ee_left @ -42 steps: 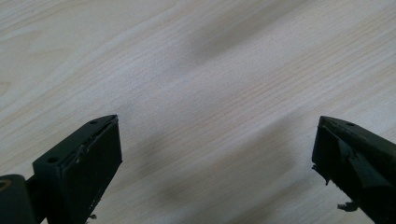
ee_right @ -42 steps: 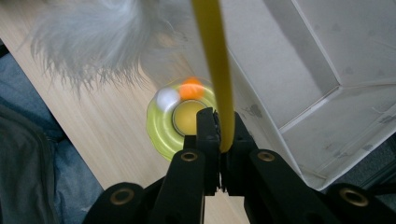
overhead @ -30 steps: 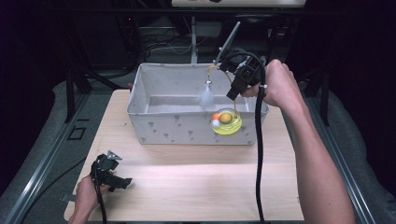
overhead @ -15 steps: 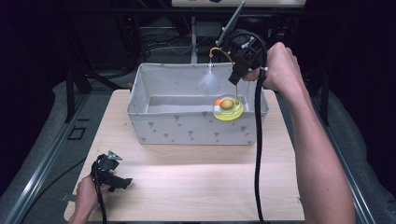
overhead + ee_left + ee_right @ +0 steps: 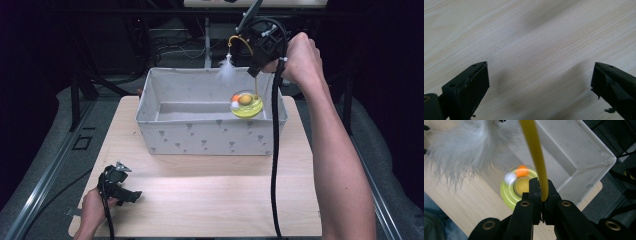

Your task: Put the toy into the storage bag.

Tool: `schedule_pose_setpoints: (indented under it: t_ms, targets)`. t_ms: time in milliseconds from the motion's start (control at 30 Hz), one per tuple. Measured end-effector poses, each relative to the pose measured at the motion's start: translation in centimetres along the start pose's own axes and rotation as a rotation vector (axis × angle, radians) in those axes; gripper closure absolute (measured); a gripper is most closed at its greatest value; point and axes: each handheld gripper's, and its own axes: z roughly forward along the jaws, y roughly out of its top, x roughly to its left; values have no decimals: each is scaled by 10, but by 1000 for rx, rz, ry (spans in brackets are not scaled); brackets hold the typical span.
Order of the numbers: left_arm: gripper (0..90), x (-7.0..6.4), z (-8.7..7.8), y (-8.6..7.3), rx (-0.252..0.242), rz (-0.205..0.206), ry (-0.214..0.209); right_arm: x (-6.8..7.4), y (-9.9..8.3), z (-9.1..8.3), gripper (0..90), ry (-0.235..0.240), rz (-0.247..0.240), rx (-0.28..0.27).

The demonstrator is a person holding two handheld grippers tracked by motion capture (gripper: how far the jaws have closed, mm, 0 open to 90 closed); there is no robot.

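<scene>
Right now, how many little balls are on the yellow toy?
2: an orange ball and a white ball, side by side on the toy's ring, hanging over the bin. More may be hidden.

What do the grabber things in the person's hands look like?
Both are black. The left gripper has a small grey three-cornered plate on top and two blocky black jaws. The right gripper has narrow jaws with brass-coloured rings at the joints. A black cable trails from each. The forearms are bare, with no sleeves in sight.
</scene>
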Motion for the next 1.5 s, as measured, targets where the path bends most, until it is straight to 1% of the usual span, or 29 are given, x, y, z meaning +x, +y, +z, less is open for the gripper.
schedule_pose_setpoints:
  t_ms: [133, 167, 200, 233, 300, 333, 367, 400, 433, 467, 500, 667, 733, 800, 833, 900, 967, 1000, 1067, 1133, 1300, 1500]
  targets:
    - [20, 0, 0, 0, 2, 6, -3, -4, 2, 3, 882, -10, 11, 3]
    - [20, -1, 0, 0, 0, 9, -2, -8, 4, 5, 882, -24, 22, 8]
    - [20, -1, 1, 0, 1, 11, -2, -8, 4, 5, 882, -24, 22, 8]
    - [20, -1, 1, 1, 3, 15, -5, -12, 5, 7, 882, -33, 34, 14]
    - [20, -1, 1, 1, 4, 21, -6, -15, 7, 10, 882, -46, 50, 15]
    - [20, -1, 1, 1, 4, 21, -6, -15, 7, 10, 882, -46, 50, 15]
    - [21, -1, 1, 0, 1, 20, -8, -20, 9, 12, 882, -55, 62, 12]
    - [21, -1, 1, 0, 1, 20, -8, -20, 9, 12, 882, -55, 62, 12]
    - [20, -1, 1, 0, -3, 18, -11, -24, 10, 14, 882, -60, 76, 11]
    - [20, -2, 1, 0, -2, 22, -10, -26, 10, 16, 882, -51, 83, 0]
    - [21, -2, 0, 1, -3, 23, -10, -29, 11, 18, 882, -55, 86, 7]
    - [21, -2, 1, 1, -3, 22, -13, -37, 12, 27, 882, -57, 112, -3]
    - [21, -2, 1, 1, -4, 25, -12, -40, 13, 34, 882, -65, 121, 12]
    - [21, -2, 1, 1, -2, 26, -11, -42, 13, 40, 882, -61, 125, 18]
    - [21, -3, 1, 1, -2, 27, -11, -43, 13, 43, 882, -69, 128, 20]
    - [21, -3, 1, 1, -1, 27, -13, -45, 12, 49, 882, -65, 135, 29]
    - [21, -3, 1, 1, -1, 29, -13, -47, 12, 52, 882, -73, 137, 26]
    - [21, -3, 1, 1, -3, 30, -10, -49, 10, 59, 882, -72, 143, 28]
    - [21, -3, 1, 1, -4, 27, -10, -50, 10, 61, 882, -73, 148, 28]
    - [21, -3, 1, 1, -3, 28, -12, -53, 7, 70, 882, -71, 161, 25]
    - [21, -3, 1, 1, -1, 32, -12, -57, 4, 84, 881, -72, 179, 23]
    - [21, -3, 1, 2, -4, 35, -11, -59, 0, 102, 881, -64, 191, 38]
